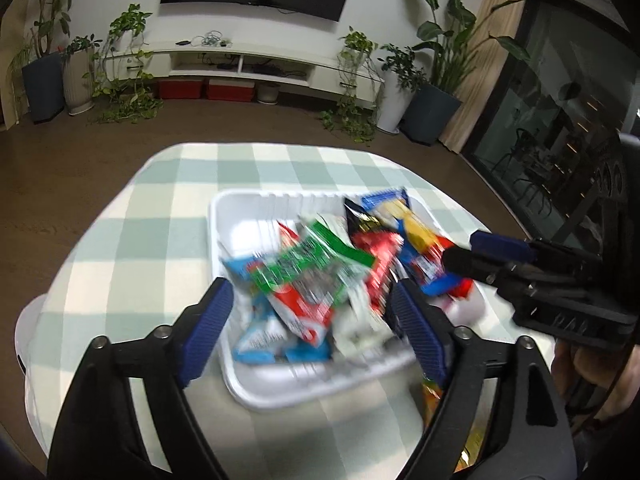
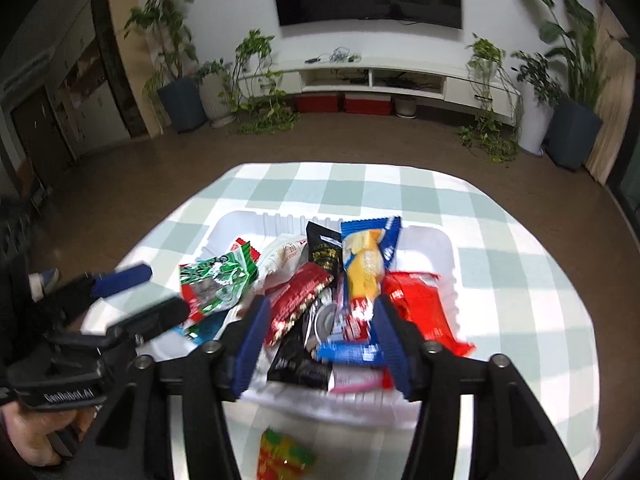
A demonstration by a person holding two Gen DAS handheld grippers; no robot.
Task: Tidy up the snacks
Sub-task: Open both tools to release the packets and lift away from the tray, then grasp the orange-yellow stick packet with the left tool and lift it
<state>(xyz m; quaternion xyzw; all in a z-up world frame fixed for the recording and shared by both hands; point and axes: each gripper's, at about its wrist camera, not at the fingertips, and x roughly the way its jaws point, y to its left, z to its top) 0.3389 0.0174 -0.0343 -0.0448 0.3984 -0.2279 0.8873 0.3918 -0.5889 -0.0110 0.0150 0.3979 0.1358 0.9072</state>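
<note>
Snack-filled tray (image 2: pixel 446 240), tablecloth (image 2: pixel 500 280) margin all round.

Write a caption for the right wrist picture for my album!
Open right hand-held gripper hovering over a white tray heaped with snack packets.

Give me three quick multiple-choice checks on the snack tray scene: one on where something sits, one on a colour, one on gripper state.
1. Where is the orange and yellow snack packet?
A. Inside the tray
B. On the tablecloth, outside the tray's near edge
C. Held by a gripper

2. What colour is the tray?
A. White
B. Red
C. Black

3. How does the right gripper stand?
A. Shut on a packet
B. Open, holding nothing
C. Out of view

Answers:
1 B: the orange and yellow snack packet lies on the checked tablecloth in front of the tray.
2 A: the tray has a white rim and walls.
3 B: the right gripper has its fingers spread over the snacks, gripping none.
</note>
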